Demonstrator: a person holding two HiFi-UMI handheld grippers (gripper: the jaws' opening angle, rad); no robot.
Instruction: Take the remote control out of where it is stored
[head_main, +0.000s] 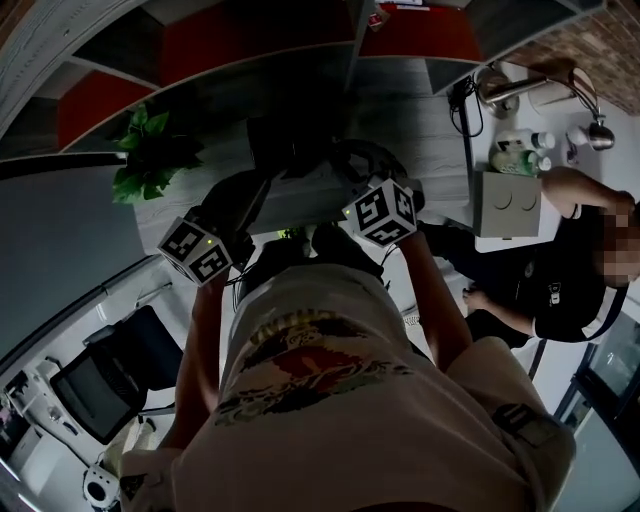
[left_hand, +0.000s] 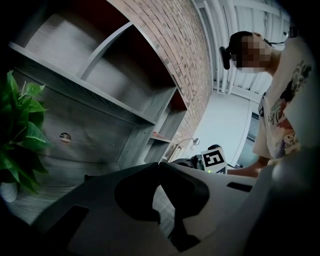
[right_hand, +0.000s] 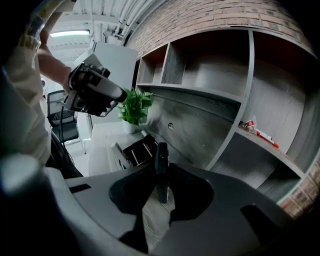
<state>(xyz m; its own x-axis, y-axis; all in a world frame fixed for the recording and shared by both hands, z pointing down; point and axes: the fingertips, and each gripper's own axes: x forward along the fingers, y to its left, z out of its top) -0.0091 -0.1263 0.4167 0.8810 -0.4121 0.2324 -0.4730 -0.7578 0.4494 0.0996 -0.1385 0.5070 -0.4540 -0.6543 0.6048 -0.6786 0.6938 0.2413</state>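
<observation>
Right tool (right_hand: 161, 171) gripping black remote (right_hand: 161, 155), slotted desk rack (right_hand: 137, 150) beyond

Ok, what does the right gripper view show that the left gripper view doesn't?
Only the right gripper view: the slim black remote control held upright in the right gripper, a black rack on the desk, and the left gripper. Only the left gripper view: its own jaws shut on nothing, the right gripper's marker cube, a desk lamp. Both: the potted plant, the grey shelving.
</observation>
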